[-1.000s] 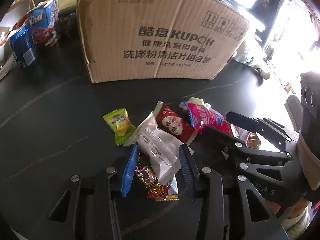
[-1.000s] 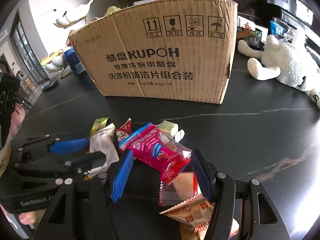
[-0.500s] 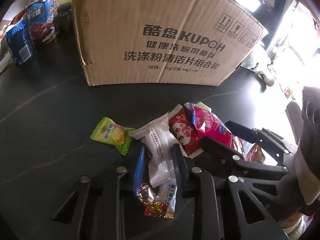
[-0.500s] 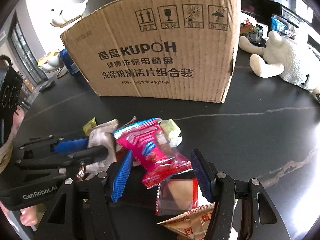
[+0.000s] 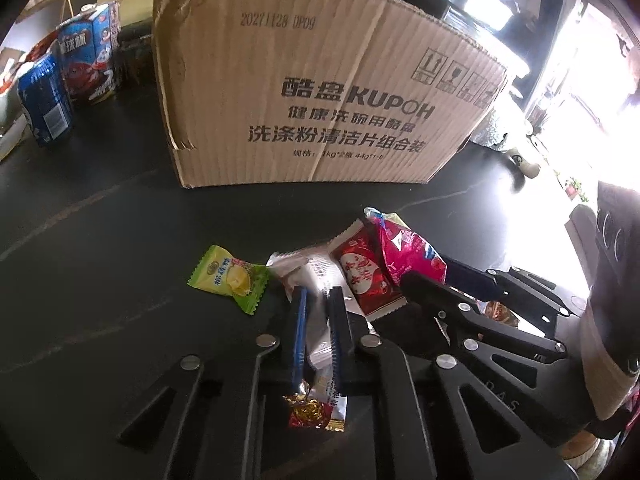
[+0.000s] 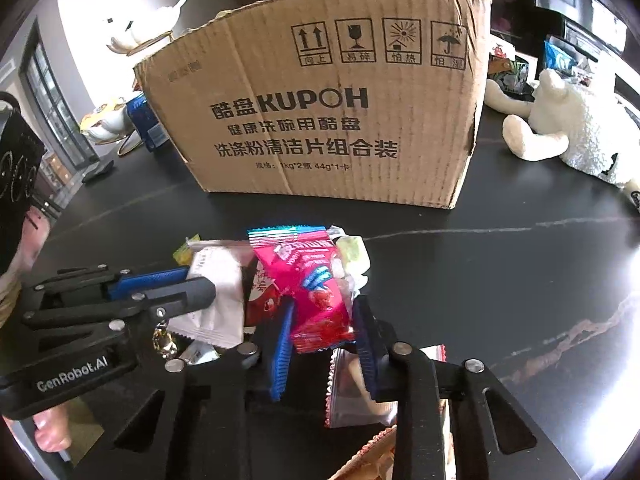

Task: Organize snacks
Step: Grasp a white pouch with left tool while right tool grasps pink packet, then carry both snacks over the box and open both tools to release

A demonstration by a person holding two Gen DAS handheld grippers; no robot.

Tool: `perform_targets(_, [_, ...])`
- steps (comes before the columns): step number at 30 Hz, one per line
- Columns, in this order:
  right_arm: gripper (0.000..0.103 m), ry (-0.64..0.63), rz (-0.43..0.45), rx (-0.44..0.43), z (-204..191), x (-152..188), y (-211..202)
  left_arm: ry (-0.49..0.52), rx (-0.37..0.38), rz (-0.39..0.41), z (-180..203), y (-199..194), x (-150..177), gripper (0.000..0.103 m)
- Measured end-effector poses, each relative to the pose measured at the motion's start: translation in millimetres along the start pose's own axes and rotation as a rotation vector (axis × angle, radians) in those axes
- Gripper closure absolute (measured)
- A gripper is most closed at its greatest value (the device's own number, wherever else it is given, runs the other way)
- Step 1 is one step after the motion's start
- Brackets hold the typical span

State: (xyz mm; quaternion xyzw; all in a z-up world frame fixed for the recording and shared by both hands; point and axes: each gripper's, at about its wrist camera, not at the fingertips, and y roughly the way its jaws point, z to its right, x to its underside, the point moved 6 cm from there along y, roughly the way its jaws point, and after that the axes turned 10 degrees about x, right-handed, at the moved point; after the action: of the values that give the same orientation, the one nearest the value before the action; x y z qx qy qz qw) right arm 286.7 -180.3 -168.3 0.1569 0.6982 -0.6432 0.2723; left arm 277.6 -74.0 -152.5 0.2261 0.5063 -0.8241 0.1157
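Note:
A heap of snack packets lies on the black table in front of a cardboard box (image 5: pixel 320 92) (image 6: pixel 320 112). My left gripper (image 5: pixel 318 294) is closing its jaws, and the blue pads pinch a white packet (image 5: pixel 296 272) (image 6: pixel 218 280). My right gripper (image 6: pixel 325 304) is closing too, its pads pressing on a pink packet (image 6: pixel 316 276) (image 5: pixel 404 248) that stands tilted up. A red packet (image 5: pixel 360 276) lies between the two. A green candy (image 5: pixel 230 278) rests to the left, and a gold-and-red candy (image 5: pixel 314 416) lies under the left gripper.
Blue drink cartons (image 5: pixel 86 68) and a blue can (image 5: pixel 44 104) stand to the left of the box. A white plush toy (image 6: pixel 580 136) lies to its right. A clear-wrapped snack (image 6: pixel 360 384) sits under the right gripper. A hand (image 6: pixel 48 436) holds the left gripper.
Both grippers' jaws have narrowed: the left onto the white packet, the right onto the pink packet, which has tipped upward. The green candy has slid a little left.

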Motion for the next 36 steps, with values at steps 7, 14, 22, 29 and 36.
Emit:
perform_targets(7, [0.075,0.016,0.030,0.005,-0.9,-1.4,-10.3,0.020,-0.002,0.033,4.3,-10.5,-1.1,0.095])
perform_targets(14, [0.075,0.052,0.040,-0.006,-2.3,-1.8,-19.9,0.034,-0.006,0.067,6.2,-23.9,-2.9,0.097])
perform_targets(22, [0.075,0.065,0.091,-0.008,-6.6,-6.8,-42.5,0.056,-0.004,0.114,18.9,-41.0,-6.7,0.097])
perform_targets(29, [0.075,0.075,0.152,-0.002,-7.6,-19.3,-69.8,0.091,0.002,0.177,31.9,-68.3,-14.8,0.097])
perform_targets(36, [0.075,0.086,0.210,-0.007,-10.9,-35.2,-94.8,0.119,0.003,0.244,40.7,-97.4,-25.7,0.097])
